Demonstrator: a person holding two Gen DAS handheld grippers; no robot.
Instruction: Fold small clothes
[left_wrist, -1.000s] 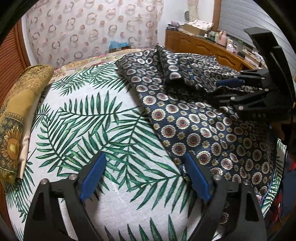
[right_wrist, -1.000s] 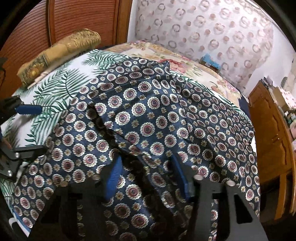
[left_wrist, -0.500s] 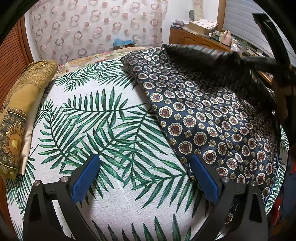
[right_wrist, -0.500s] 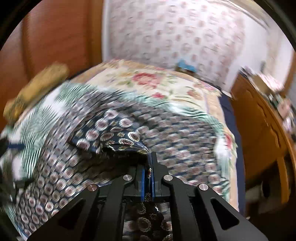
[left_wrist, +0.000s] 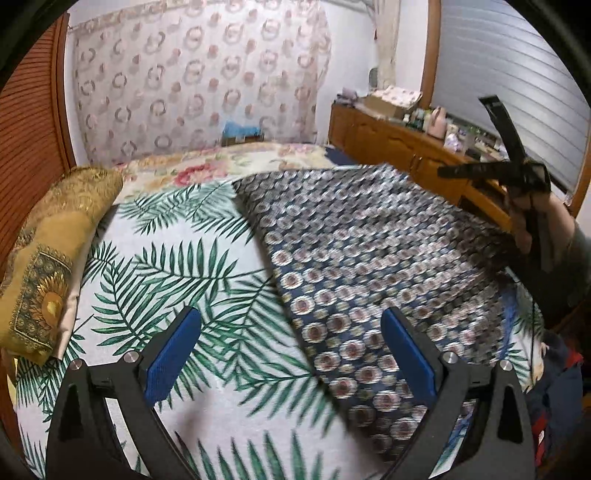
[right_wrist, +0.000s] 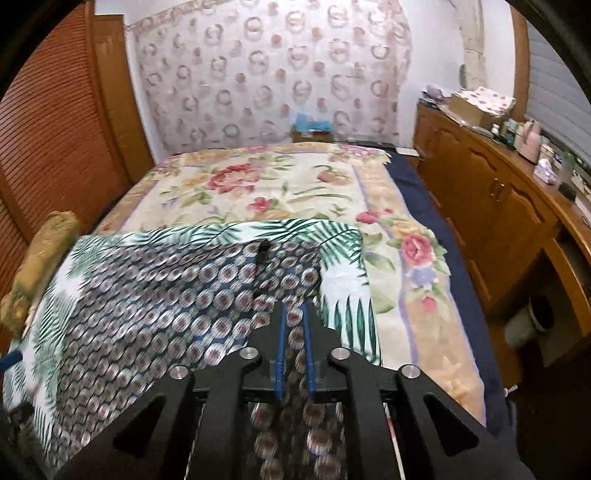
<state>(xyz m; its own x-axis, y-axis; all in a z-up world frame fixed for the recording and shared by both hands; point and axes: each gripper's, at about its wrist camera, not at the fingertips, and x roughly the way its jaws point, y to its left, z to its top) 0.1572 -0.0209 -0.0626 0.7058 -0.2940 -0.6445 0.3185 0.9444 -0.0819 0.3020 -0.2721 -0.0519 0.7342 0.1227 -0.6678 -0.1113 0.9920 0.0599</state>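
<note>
Right wrist: your right gripper (right_wrist: 293, 325) is easing apart with blurred cloth (right_wrist: 155, 295) between; left gripper (left_wrist: 291, 354) gapes empty; no writing legible.

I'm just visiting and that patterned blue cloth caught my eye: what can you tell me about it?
The navy garment, thin fabric printed with round medallions, lies spread over the palm-leaf sheet on the bed. Its edge is lifted, blurred, and runs between the pads of the right hand-held gripper, whose jaws are opening. The left hand-held gripper hovers open above it.
</note>
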